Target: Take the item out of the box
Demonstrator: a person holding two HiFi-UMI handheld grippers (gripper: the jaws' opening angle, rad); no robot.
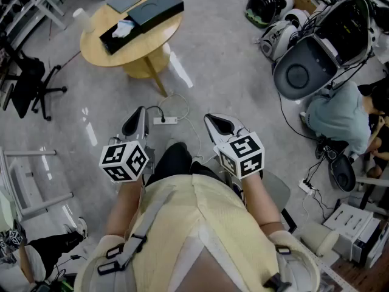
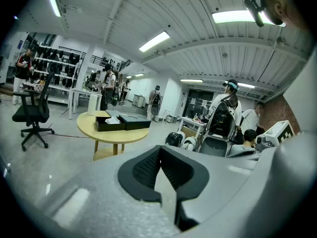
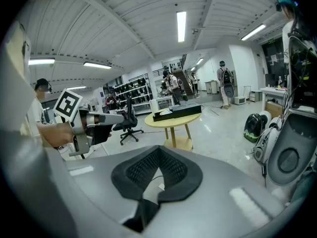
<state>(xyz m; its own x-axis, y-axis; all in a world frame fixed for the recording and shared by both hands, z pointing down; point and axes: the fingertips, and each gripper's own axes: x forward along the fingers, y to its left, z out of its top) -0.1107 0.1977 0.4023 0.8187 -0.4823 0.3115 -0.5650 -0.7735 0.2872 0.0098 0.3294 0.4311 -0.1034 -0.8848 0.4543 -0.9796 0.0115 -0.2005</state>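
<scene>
An open black box (image 1: 115,36) lies on a round wooden table (image 1: 103,56) at the upper left of the head view, with a white item (image 1: 124,28) inside it and its black lid (image 1: 157,9) beside it. Both grippers are held low, close to the person's body, well short of the table. My left gripper (image 1: 135,121) is shut and empty, its pads meeting at the tip (image 2: 159,150). My right gripper (image 1: 220,125) is also shut with nothing in it (image 3: 158,150). The left gripper view shows the box (image 2: 108,125) and lid (image 2: 134,122) far ahead, and so does the right gripper view, box (image 3: 162,115).
A black office chair (image 1: 29,85) stands left of the table. A power strip with cables (image 1: 165,120) lies on the floor ahead. Helmets (image 1: 266,6), a large grey machine (image 1: 316,53) and a seated person (image 1: 338,117) fill the right side. Other people stand by shelves (image 2: 59,66) behind the table.
</scene>
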